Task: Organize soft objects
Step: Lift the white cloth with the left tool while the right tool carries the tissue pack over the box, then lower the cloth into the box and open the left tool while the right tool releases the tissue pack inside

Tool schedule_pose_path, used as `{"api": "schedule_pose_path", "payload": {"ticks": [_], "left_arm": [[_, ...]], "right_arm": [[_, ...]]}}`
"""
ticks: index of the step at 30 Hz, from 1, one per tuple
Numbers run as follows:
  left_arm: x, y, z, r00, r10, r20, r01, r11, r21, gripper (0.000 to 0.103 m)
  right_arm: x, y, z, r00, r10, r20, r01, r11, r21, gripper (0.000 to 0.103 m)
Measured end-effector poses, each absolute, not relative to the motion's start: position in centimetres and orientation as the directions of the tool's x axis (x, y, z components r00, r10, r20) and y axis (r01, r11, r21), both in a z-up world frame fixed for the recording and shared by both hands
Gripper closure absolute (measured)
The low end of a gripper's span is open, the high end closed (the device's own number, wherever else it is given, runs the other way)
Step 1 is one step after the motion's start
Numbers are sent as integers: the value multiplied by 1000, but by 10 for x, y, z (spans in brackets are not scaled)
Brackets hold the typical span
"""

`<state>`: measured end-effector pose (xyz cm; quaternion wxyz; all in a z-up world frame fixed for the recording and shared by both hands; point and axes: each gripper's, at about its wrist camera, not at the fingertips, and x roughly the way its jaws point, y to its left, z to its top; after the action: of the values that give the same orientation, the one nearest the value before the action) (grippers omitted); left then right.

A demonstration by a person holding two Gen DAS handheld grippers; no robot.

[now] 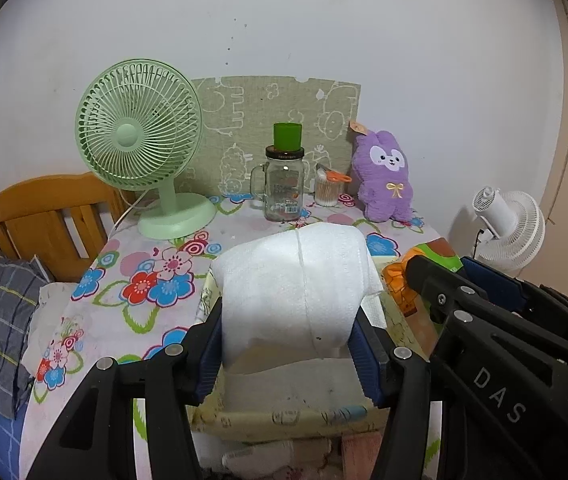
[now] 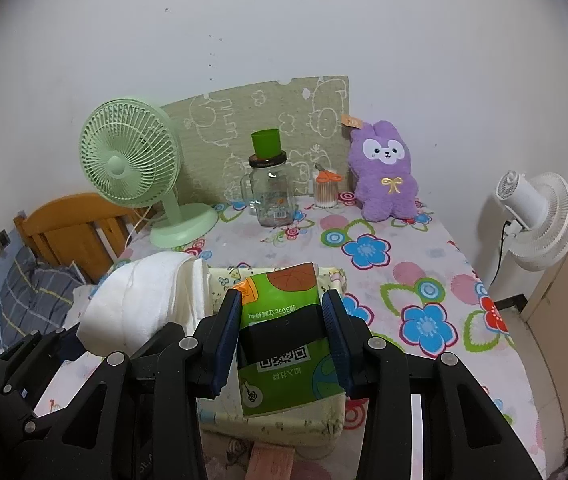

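My left gripper (image 1: 288,316) is shut on a white soft foam bundle (image 1: 292,280), its blue pads pressing both sides. The bundle hangs over a pale yellow fabric box (image 1: 284,416) printed with cartoons, at the table's near edge. My right gripper (image 2: 281,304) is shut on a green and orange soft packet (image 2: 279,280) with a QR code, held over the same box (image 2: 284,424). In the right wrist view the white bundle (image 2: 143,300) is just left of the packet. A purple plush bunny (image 2: 384,172) sits upright at the back right against the wall.
On the floral tablecloth (image 2: 404,280) at the back stand a green desk fan (image 1: 139,136), a glass jar topped by a green cup (image 1: 284,188) and a tub of cotton swabs (image 1: 330,190). A white floor fan (image 2: 536,216) is at the right, a wooden headboard (image 1: 43,208) at the left.
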<state>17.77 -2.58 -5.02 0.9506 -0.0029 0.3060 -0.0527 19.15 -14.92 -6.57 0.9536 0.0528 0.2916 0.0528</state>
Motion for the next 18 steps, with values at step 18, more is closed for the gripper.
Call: {"api": "schedule_pose_path", "payload": {"ticks": [18], "left_arm": [[233,-20,-94,708,-122,-696,88,993,-84,27]], "right_arm": [[247,-136,-103,769,134,-626,-78,990,116,58]]}}
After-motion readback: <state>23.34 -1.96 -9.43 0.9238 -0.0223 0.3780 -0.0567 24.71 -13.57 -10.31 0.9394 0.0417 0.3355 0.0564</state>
